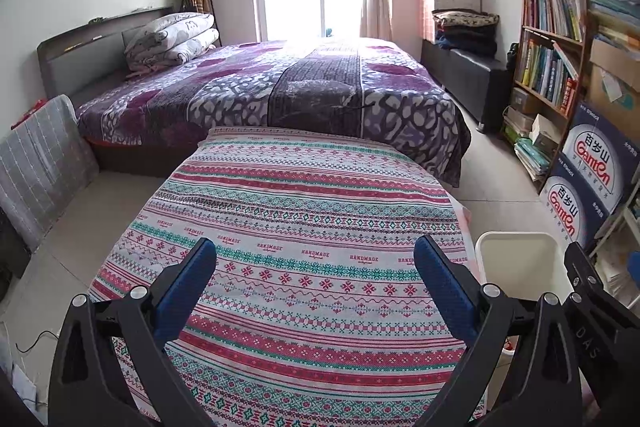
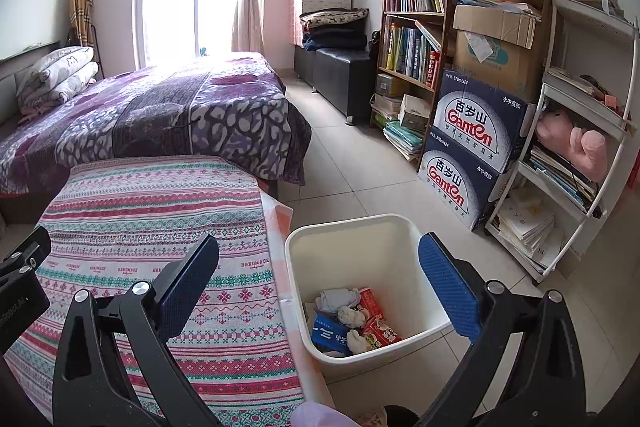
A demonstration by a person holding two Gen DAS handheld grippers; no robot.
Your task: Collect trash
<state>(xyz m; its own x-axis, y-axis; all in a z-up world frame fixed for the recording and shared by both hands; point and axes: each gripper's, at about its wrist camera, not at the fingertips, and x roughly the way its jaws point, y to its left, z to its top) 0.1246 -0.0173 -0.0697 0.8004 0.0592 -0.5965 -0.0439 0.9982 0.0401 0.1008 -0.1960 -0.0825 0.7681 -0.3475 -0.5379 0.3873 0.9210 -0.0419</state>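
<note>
A white plastic bin stands on the floor right of the table with the striped patterned cloth. Inside lie crumpled tissues, red snack packets and a blue wrapper. My right gripper hangs open above the bin and the table's right edge, nothing between its fingers. My left gripper is open over the cloth, empty. The bin's rim shows at the right in the left wrist view. No loose trash shows on the cloth.
A bed with a purple blanket lies beyond the table. Stacked water cartons, a bookshelf and a white rack line the right wall. Tiled floor lies between bed and shelves. The other gripper's body shows at far left.
</note>
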